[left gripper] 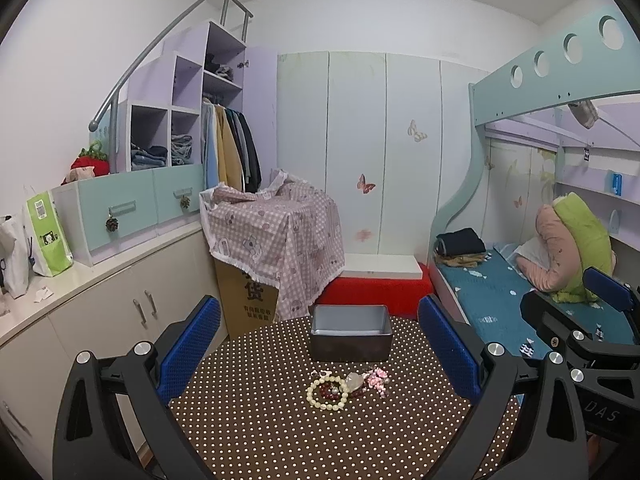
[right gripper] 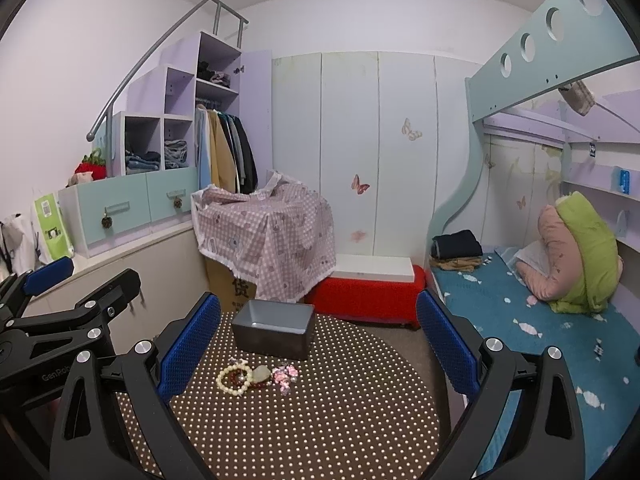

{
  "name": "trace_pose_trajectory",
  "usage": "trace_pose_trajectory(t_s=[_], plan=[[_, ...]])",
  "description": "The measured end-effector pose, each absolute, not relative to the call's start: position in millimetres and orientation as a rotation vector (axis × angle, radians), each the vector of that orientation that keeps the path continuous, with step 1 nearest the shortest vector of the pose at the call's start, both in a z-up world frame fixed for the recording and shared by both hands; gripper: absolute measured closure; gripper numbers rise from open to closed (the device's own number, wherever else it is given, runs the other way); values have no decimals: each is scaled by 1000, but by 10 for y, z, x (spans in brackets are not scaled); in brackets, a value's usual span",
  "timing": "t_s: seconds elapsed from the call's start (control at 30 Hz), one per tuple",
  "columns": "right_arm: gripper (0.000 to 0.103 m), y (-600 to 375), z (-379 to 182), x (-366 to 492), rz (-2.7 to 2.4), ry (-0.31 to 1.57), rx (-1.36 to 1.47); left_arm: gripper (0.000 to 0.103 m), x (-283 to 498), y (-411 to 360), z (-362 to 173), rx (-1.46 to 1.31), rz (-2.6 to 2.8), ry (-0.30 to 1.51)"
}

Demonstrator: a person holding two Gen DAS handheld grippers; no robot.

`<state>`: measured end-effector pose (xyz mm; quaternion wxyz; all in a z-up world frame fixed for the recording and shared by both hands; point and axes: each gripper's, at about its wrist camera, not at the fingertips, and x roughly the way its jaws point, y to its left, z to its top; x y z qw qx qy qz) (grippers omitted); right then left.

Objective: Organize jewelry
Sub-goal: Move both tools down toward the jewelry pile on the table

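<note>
Evidently nothing grasped yet: left gripper (left gripper: 318,350) and right gripper (right gripper: 318,346) held spread, empty, above table (left gripper: 280,440). Jewelry pile (left gripper: 346,386) heaped just before empty box (left gripper: 350,338). Cream bracelet (right gripper: 235,379) likely to be pinched first.

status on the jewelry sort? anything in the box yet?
Nothing done: the grey box looks empty. Nothing in hand: left gripper and right gripper are both open, above the table. All left: cream bead bracelet, dark red beads, pale stone and pink piece still lie clustered on the dotted tablecloth.
</note>
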<state>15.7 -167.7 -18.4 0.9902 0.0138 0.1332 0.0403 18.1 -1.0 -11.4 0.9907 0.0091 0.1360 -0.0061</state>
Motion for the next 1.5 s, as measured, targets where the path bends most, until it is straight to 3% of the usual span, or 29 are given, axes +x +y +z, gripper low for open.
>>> trace_pose_trajectory(t_s=[0.37, 0.93, 1.3, 1.47, 1.5], plan=[[8, -1674, -488, 545, 77, 374, 30, 7, 600, 155, -425, 13, -25, 390], [8, -1694, -1507, 1460, 48, 666, 13, 8, 1607, 678, -1740, -111, 8, 832], [8, -1660, -1924, 1825, 58, 765, -5, 8, 2126, 573, -2165, -44, 66, 941], [8, -1620, -2041, 1971, 60, 801, -29, 19, 2210, 610, -2230, -42, 80, 969], [8, -1606, -2060, 1984, 66, 809, -32, 26, 2214, 610, -2235, -40, 72, 971]])
